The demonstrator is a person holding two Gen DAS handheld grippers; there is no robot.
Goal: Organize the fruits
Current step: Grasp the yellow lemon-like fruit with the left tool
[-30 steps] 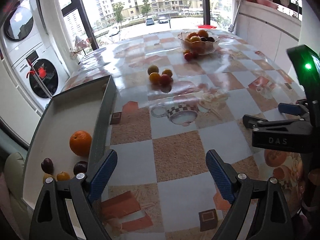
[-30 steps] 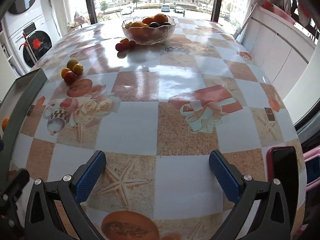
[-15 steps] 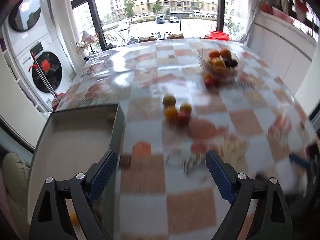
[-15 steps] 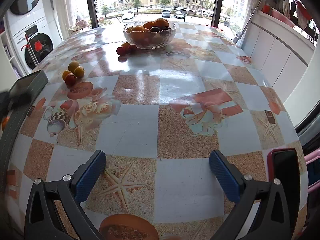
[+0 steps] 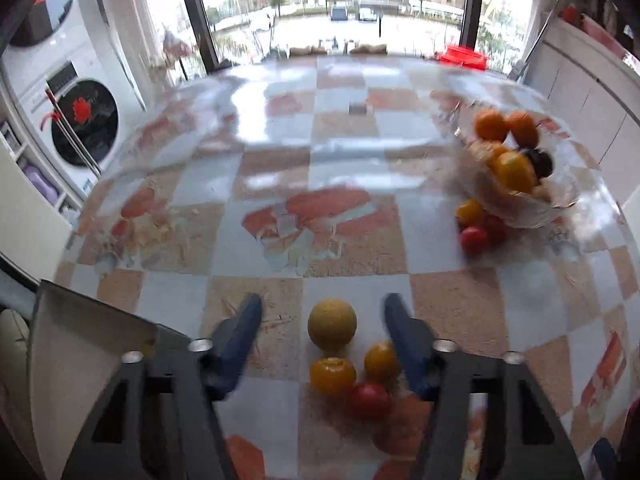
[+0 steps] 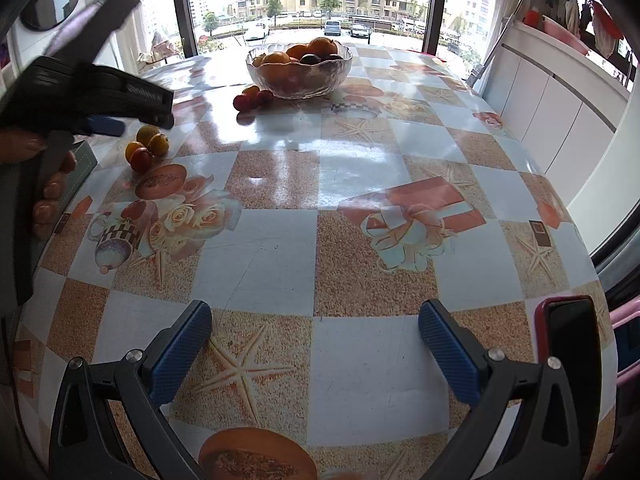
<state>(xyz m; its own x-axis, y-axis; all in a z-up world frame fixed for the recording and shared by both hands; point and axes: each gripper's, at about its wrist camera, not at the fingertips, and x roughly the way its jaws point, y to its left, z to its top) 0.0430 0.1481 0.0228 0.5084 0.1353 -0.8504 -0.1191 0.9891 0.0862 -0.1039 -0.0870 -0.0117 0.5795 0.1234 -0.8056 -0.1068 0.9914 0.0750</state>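
Left tongs closing, nothing gripped; right tongs wide open.

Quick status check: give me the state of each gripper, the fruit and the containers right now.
left gripper: jaws just closing, yellow-green fruit between them, not yet pressed
right gripper: open, empty
four-fruit cluster: loose on table
glass bowl: upright, holding fruit
grey tray: corner visible, contents unseen
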